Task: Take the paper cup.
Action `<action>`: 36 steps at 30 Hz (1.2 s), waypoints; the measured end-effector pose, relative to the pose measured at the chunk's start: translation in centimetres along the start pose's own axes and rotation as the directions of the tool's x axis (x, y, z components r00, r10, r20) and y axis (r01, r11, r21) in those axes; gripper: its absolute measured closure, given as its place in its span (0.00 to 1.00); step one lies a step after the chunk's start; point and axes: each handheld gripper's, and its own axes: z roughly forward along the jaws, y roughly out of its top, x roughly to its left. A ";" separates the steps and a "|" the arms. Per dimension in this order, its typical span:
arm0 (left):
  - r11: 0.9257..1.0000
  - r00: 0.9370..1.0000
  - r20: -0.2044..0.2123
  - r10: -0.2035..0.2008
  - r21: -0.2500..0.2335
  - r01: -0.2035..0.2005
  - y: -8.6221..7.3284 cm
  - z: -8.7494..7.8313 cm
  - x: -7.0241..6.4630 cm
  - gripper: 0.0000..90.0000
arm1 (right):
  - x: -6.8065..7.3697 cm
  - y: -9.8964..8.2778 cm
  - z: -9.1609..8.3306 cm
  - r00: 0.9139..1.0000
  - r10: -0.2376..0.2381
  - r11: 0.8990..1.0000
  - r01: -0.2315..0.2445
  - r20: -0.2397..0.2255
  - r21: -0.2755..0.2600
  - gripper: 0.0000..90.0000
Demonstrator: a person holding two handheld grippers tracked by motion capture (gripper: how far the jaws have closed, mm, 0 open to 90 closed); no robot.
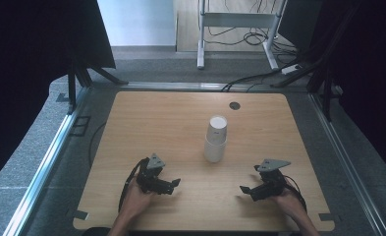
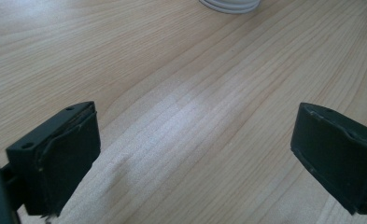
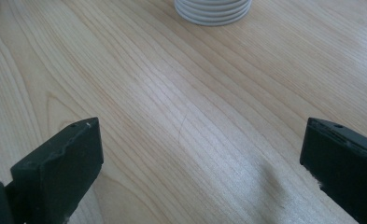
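White cup stack at frame centre, left gripper and right gripper below, both spread wide, empty.

White cup stack, upside-down, mid-table

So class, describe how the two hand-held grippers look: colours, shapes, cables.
Left gripper and right gripper are black, each with two blocky flat-faced jaws, a grey three-cornered plate on top and a black trailing cable. The forearms are bare, with no sleeves in sight.
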 end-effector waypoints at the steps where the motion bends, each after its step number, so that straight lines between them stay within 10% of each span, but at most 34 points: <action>1: 1.000 1.000 0.008 -0.007 -0.002 0.007 0.1 0.0 0.1 0.01 | 0.0 0.1 0.0 1.000 0.000 1.000 0.000 -0.003 -0.004 0.00; 36: 0.996 0.995 0.052 0.082 -0.028 -0.081 5.3 1.3 -0.1 0.01 | -0.6 4.2 -1.5 0.999 0.007 1.000 -0.008 -0.038 -0.016 0.00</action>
